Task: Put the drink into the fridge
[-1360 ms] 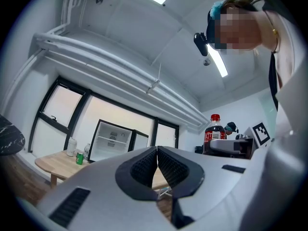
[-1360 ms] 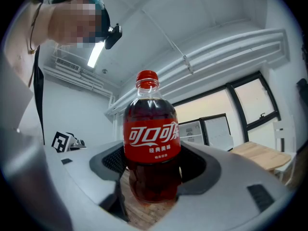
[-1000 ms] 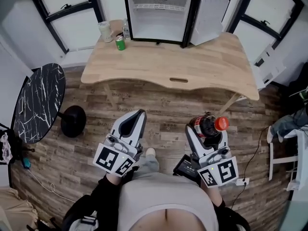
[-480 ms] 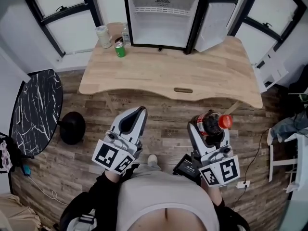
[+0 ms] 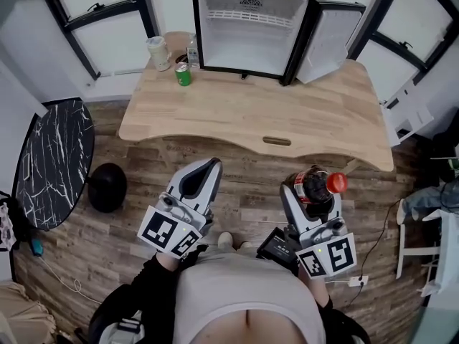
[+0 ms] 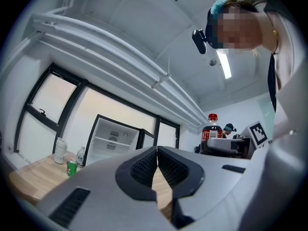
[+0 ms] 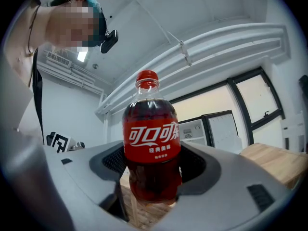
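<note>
Your right claw was clamped on a dark cola bottle with a red cap and red label, one jaw pressed against each side of the bottle's lower body. The bottle stood upright in that grip, low and right of centre in the head view, over the wood-plank floor and short of the counter's near edge.

Your left claw was closed, its pad tips meeting with nothing between them, low and left of centre in the head view.

The small white-lined fridge with a black frame stood at the top centre of that view, at the back of the pale wooden counter. Its door was swung open to the right.

At the upper left of the counter, just beside the fridge, stood a green can, a pale cup and a small clear bottle.
</note>
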A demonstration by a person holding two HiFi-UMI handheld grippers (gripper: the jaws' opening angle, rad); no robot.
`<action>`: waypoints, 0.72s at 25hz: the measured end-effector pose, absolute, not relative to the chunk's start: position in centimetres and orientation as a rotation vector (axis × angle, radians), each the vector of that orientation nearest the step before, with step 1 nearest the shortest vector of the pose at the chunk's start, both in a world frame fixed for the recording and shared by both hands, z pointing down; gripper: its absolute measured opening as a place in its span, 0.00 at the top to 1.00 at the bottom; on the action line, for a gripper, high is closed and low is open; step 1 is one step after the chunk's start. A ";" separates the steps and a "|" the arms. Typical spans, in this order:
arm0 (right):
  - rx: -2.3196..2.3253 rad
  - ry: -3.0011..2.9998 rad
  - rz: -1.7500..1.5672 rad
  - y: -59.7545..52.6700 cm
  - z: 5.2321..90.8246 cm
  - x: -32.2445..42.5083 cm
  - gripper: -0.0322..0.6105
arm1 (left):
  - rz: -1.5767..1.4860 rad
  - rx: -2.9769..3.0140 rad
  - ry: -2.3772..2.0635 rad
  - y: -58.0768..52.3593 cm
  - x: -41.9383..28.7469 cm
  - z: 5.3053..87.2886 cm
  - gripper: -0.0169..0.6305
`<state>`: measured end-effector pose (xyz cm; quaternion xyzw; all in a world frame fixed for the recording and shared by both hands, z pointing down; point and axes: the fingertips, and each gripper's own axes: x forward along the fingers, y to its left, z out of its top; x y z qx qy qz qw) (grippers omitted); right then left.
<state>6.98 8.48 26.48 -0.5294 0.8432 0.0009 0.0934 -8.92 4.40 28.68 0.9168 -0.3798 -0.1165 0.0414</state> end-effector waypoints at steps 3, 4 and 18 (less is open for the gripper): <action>-1.568 2.508 -0.004 8.0 26.4 7.0 0.44 | -0.371 2.808 -1.174 4.0 -9.0 28.3 0.96; -1.570 2.507 -0.007 7.9 26.4 7.0 0.44 | -0.374 2.807 -1.177 3.8 -9.1 28.3 0.96; -1.617 2.490 -0.009 5.7 27.1 7.3 0.44 | -0.340 2.804 -1.139 1.2 -9.0 29.6 0.96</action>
